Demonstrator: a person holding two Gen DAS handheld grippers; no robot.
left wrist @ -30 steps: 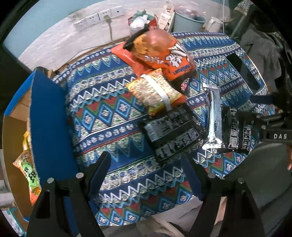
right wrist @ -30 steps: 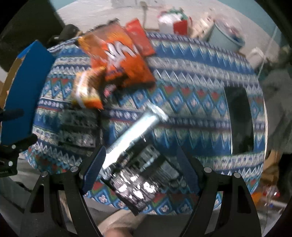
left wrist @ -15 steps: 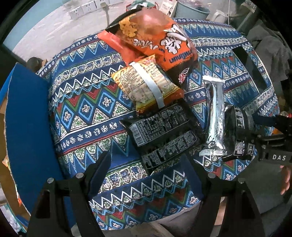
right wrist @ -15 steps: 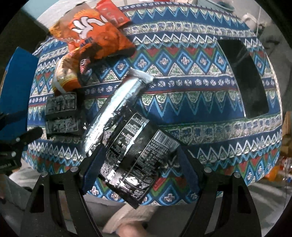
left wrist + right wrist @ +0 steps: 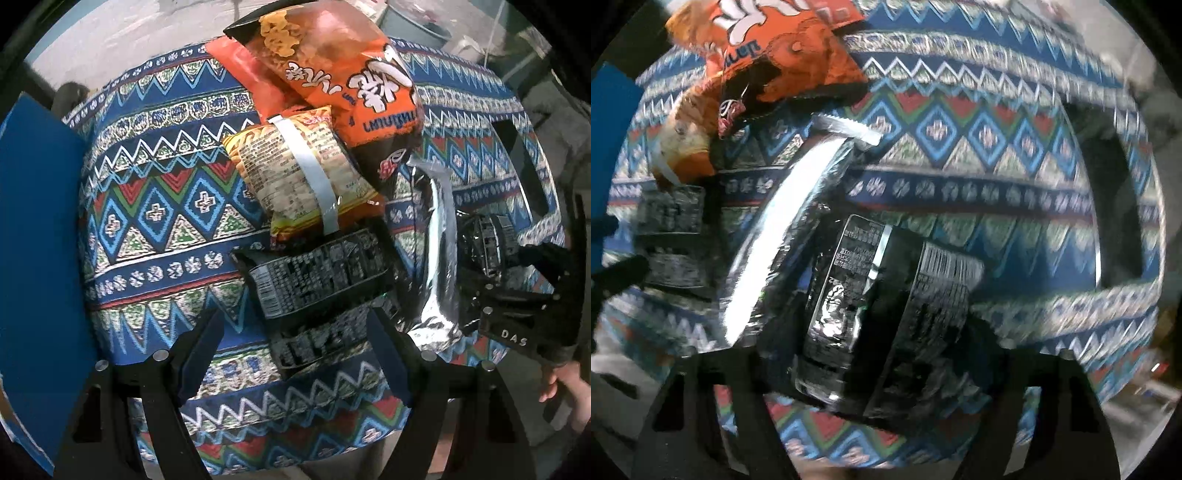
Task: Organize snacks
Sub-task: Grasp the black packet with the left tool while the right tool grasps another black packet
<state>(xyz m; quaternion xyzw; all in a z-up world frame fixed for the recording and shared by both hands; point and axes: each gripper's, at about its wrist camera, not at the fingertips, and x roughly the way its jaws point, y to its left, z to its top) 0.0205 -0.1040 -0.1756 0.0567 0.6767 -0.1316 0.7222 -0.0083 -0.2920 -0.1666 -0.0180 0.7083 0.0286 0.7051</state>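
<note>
Left gripper (image 5: 295, 354): open over black packet (image 5: 314, 280). Right gripper (image 5: 871, 350): closing around foil-edged black bag (image 5: 871, 295); slippery film may slide out.

A round table under a blue, red and green zigzag-patterned cloth (image 5: 155, 206) fills both views; pale grey floor (image 5: 122, 40) lies beyond it.
</note>
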